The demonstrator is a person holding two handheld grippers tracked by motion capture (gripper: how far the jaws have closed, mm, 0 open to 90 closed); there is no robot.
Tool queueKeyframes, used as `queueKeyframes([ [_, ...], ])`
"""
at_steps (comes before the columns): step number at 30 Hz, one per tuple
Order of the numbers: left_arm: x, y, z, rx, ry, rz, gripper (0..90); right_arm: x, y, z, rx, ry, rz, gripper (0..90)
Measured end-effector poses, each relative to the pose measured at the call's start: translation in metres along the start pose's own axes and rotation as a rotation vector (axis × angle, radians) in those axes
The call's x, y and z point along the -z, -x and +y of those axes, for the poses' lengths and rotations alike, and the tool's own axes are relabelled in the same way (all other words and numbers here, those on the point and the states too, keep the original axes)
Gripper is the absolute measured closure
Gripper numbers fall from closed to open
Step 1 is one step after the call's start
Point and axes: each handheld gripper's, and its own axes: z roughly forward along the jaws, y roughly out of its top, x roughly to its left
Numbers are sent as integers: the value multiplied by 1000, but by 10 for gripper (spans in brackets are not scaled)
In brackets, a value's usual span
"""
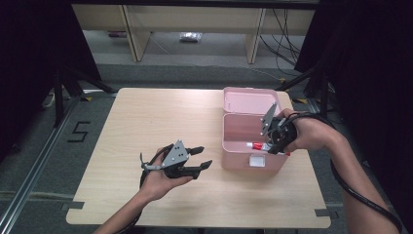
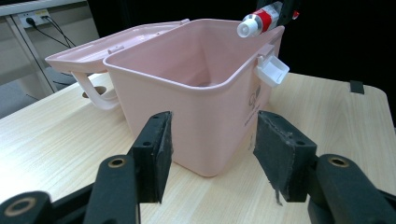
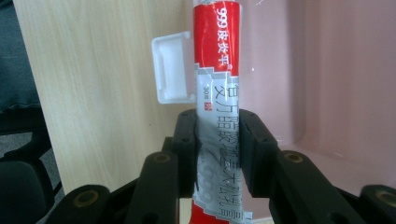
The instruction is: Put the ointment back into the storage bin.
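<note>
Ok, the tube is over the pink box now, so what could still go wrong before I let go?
The right gripper pinches the tube near its flat tail, so the capped end could swing or slip as you move. In the high view the tube hangs right over the front rim of the pink box, beside its white latch; released here, it might catch the rim and fall outside. The left gripper stands open, apart from the box, so nothing steadies it if bumped.

In the right gripper view, the tube [image 3: 218, 93] is cut off by the top and bottom edges, its cap out of frame. In the left gripper view, the tube's tail [image 2: 275, 9] leaves the upper edge, and the pink box [image 2: 187, 112] hides its own floor. High view: tube lettering too small to read.
</note>
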Motion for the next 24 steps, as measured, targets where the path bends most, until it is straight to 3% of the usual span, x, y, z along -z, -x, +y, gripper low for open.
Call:
queueKeyframes([
  [1,0,0,0,-1,-1,-1,459,-1,2,1,19,9,3,713],
  [4,0,0,-1,0,-3,-2,459,-3,3,2,-13,3,6,713],
  [5,0,0,-1,-7,-4,-4,458,-4,6,3,19,5,-3,713],
  [6,0,0,-1,-6,-5,-4,459,-5,6,3,-2,-3,4,713],
  [8,0,0,-1,-1,-6,-2,459,-6,9,3,10,-19,2,713],
  [9,0,0,-1,-1,-5,-2,458,-7,12,3,41,-4,2,713],
  [11,0,0,-1,-1,-5,-1,458,-8,14,3,42,14,4,713],
  [14,0,-1,-1,-6,-5,-3,458,-7,15,2,24,-10,-3,713],
  [15,0,-1,-1,-2,-5,-1,457,-8,17,2,52,2,-1,713],
  [16,0,-1,-1,-1,-5,-1,457,-8,16,2,10,-10,2,713],
  [17,0,-1,-1,0,-6,-1,457,-8,16,2,10,-10,2,713],
  [18,0,-1,-1,-1,-5,-1,457,-9,20,3,66,1,7,713],
  [19,0,-1,-1,0,-6,-1,457,-9,18,3,26,-16,0,713],
  [21,0,0,-1,0,-5,-1,457,-11,22,3,78,5,3,713],
  [22,0,0,-1,1,-4,-1,457,-11,22,3,78,5,3,713],
  [24,0,0,-1,0,-4,-2,457,-11,20,3,34,-16,5,713],
])
